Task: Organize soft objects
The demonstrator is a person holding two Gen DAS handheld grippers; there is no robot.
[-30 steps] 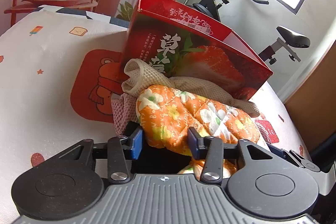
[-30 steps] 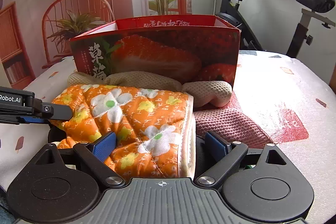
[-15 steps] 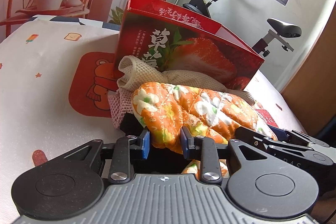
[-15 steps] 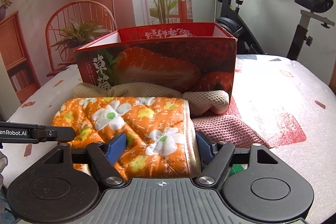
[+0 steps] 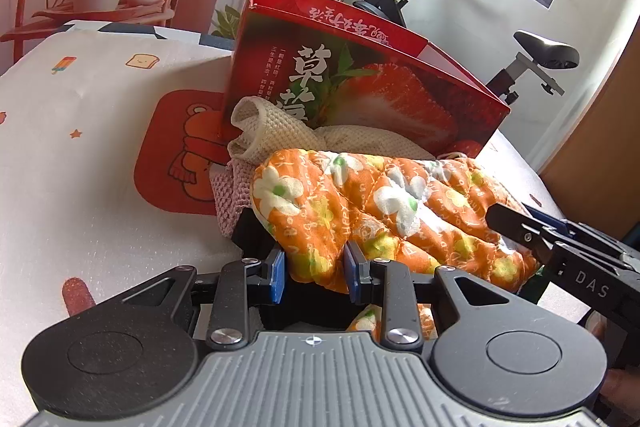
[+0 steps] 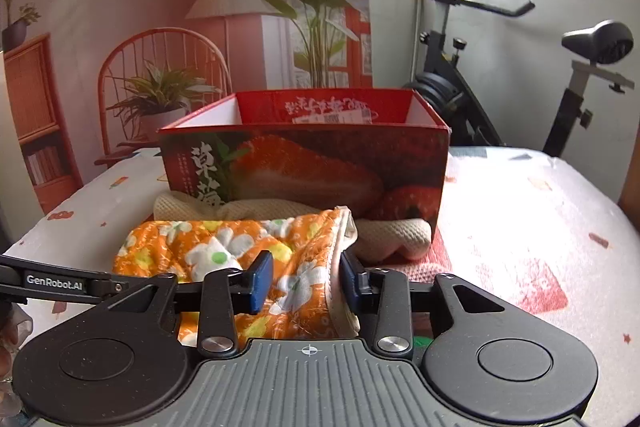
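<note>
Orange flowered quilting (image 6: 224,259) now bunches between the right tongs (image 6: 306,281), whose jaws have just been closing onto its right edge; the left tongs (image 5: 314,277) pinch the other end. Both ends gripped, it seems ready to lift into the red box (image 6: 304,163) just beyond, over the beige cloth (image 6: 392,233).

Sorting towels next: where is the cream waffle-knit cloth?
The cream waffle-knit cloth lies against the red strawberry box front, behind the orange floral quilted pad.
</note>
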